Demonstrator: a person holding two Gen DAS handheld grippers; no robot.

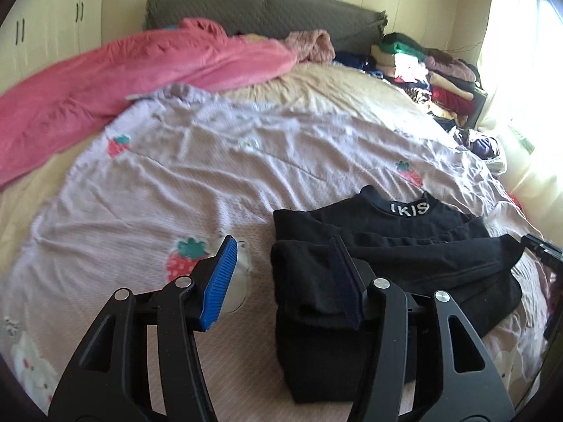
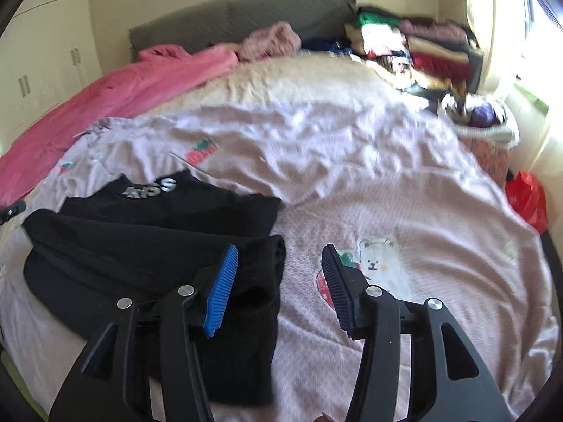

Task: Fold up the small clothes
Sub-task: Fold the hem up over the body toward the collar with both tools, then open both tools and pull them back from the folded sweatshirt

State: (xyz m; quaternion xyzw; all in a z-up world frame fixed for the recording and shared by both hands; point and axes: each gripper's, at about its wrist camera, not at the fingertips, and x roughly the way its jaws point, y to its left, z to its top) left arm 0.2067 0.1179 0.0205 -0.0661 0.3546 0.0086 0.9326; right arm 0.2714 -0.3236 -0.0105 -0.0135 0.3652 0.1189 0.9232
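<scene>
Now black sweater (image 1: 387, 246) lies between both tools: left tool (image 1: 285, 281) at its left edge, right tool (image 2: 281, 288) at right edge, both apart, gripping nothing.

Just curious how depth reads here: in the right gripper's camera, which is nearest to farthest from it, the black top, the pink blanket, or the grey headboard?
1. Black top, beside the right gripper, lower left.
2. Pink blanket, left, mid-bed.
3. Grey padded headboard, far end.

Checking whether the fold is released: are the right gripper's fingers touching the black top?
Cannot tell. In the right wrist view the right gripper stands open, nothing between its fingers, but one overlaps the black top with no gap visible.
</scene>
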